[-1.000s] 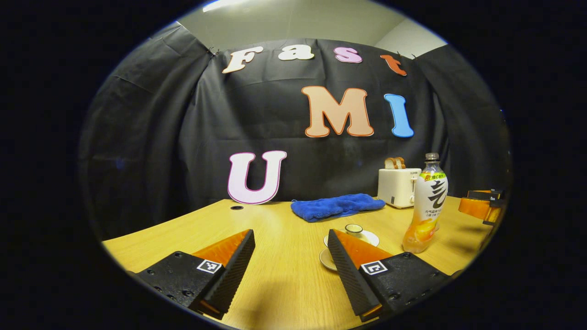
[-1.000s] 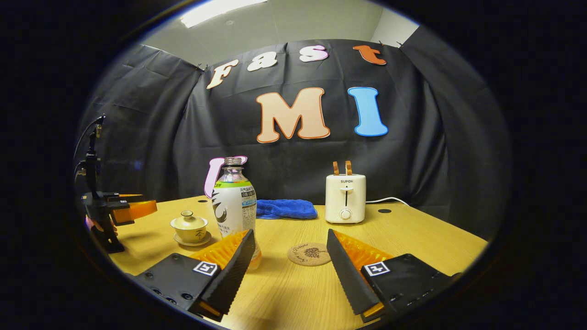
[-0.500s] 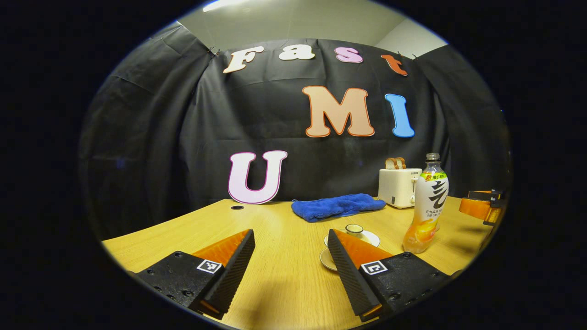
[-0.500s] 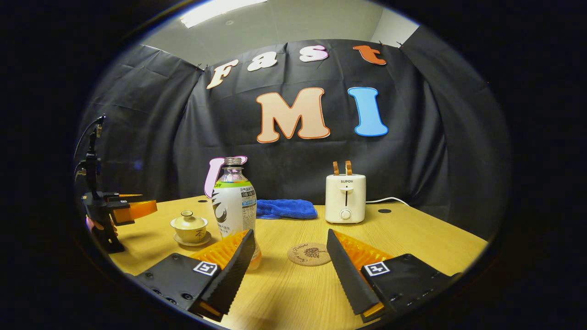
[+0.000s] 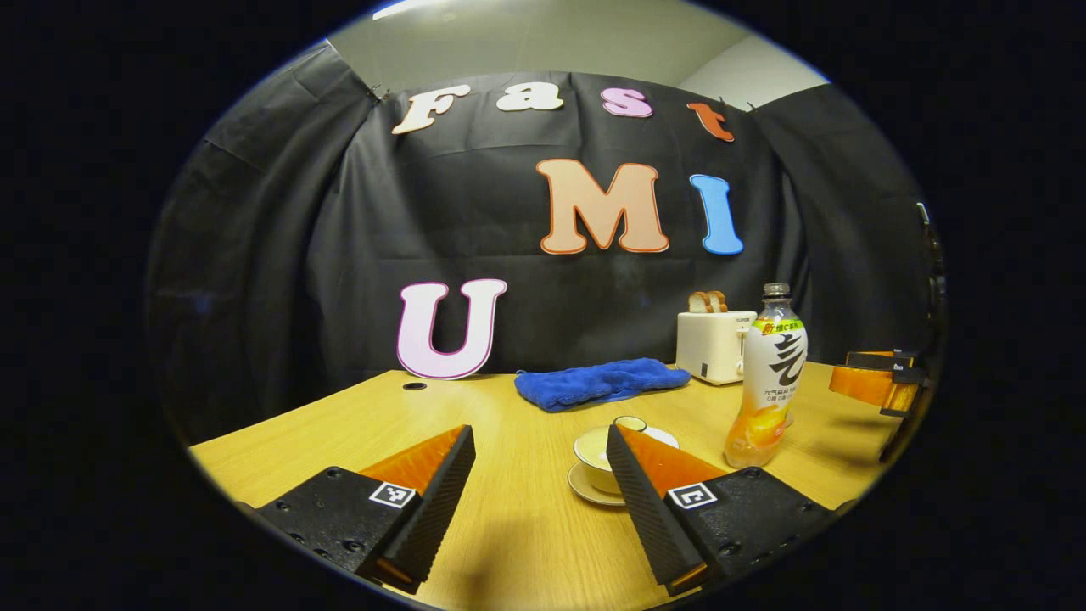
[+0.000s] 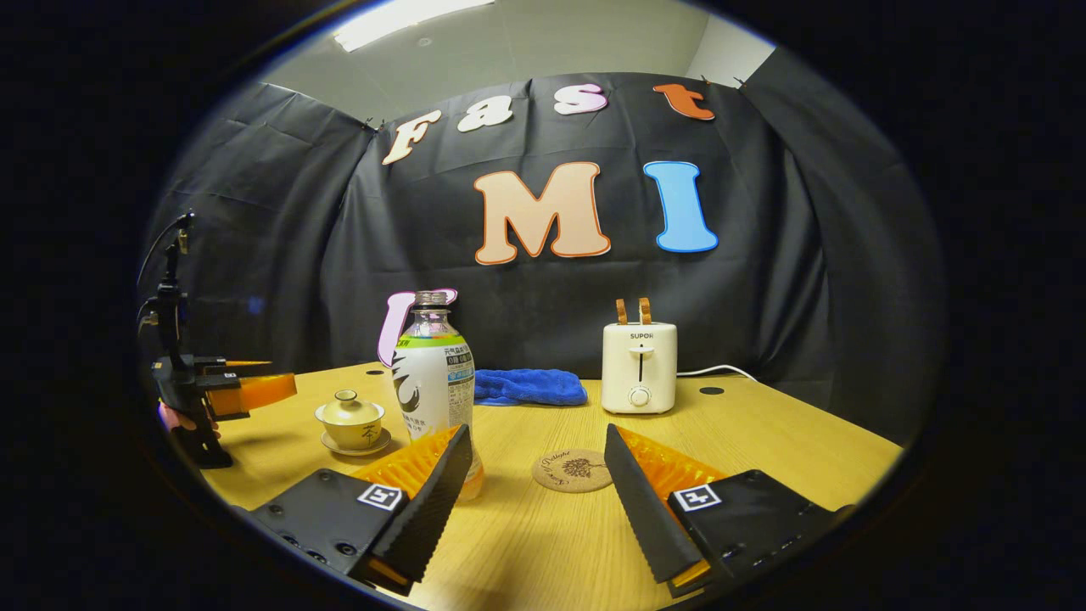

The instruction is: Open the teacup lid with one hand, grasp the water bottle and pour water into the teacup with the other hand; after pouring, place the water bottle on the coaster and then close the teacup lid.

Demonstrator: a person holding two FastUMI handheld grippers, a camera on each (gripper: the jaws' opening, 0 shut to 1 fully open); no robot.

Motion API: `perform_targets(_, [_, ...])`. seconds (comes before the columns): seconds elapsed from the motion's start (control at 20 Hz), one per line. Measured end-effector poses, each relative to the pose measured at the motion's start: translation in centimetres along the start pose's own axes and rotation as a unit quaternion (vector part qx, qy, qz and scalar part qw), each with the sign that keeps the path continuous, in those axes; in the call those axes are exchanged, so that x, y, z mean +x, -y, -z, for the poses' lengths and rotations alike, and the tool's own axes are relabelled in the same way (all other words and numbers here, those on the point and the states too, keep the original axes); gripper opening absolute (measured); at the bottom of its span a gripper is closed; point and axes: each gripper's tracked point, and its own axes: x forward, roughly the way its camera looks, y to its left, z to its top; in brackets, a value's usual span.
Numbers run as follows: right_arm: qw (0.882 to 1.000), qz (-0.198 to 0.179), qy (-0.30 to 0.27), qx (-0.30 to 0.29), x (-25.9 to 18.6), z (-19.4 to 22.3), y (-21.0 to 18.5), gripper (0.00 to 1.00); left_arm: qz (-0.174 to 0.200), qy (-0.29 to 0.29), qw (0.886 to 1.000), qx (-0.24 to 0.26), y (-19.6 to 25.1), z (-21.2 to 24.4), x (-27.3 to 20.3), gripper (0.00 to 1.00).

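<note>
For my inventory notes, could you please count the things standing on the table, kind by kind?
Teacup with lid and saucer: 1
Water bottle: 1
Coaster: 1
Blue towel: 1
Toaster, bread slices in it: 1
Total: 5

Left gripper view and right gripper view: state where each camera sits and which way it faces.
Left gripper view: rides the left gripper, low over the table, facing the teacup; own fingers open.
Right gripper view: rides the right gripper, facing the coaster and toaster; left gripper at far left.
Shared: water bottle, blue cloth, teacup, toaster.
</note>
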Motion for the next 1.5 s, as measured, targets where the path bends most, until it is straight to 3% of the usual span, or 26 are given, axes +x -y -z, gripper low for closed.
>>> perform_targets(0.65, [1.0,0.0,0.0,0.0,0.0,0.0,0.1,0.95,0.076,-0.002,0.997,-0.002,4.2,0.2,3.2,0.9])
perform_targets(0.7, [1.0,0.0,0.0,0.0,0.0,0.0,0.0,0.95,0.081,-0.003,0.997,-0.003,4.5,0.2,3.6,0.83])
perform_targets(0.75, [1.0,0.0,0.0,0.0,0.0,0.0,0.0,0.99,0.086,-0.005,0.996,-0.002,4.8,0.3,3.9,0.82])
perform_targets(1.1, [1.0,0.0,0.0,0.0,0.0,0.0,0.1,0.99,0.116,-0.032,0.993,0.014,6.8,1.4,5.7,0.74])
perform_targets(1.25, [1.0,0.0,0.0,0.0,0.0,0.0,0.1,0.95,0.133,-0.047,0.99,0.028,7.6,1.8,6.0,0.66])
perform_targets(1.3, [1.0,0.0,0.0,0.0,0.0,0.0,0.1,0.99,0.137,-0.053,0.989,0.033,7.8,2.1,6.3,0.57])
perform_targets(1.35, [1.0,0.0,0.0,0.0,0.0,0.0,0.0,0.99,0.139,-0.059,0.988,0.037,8.0,2.2,6.4,0.61])
perform_targets(1.5, [1.0,0.0,0.0,0.0,0.0,0.0,0.0,0.95,0.135,-0.07,0.987,0.048,8.0,2.5,6.8,0.51])
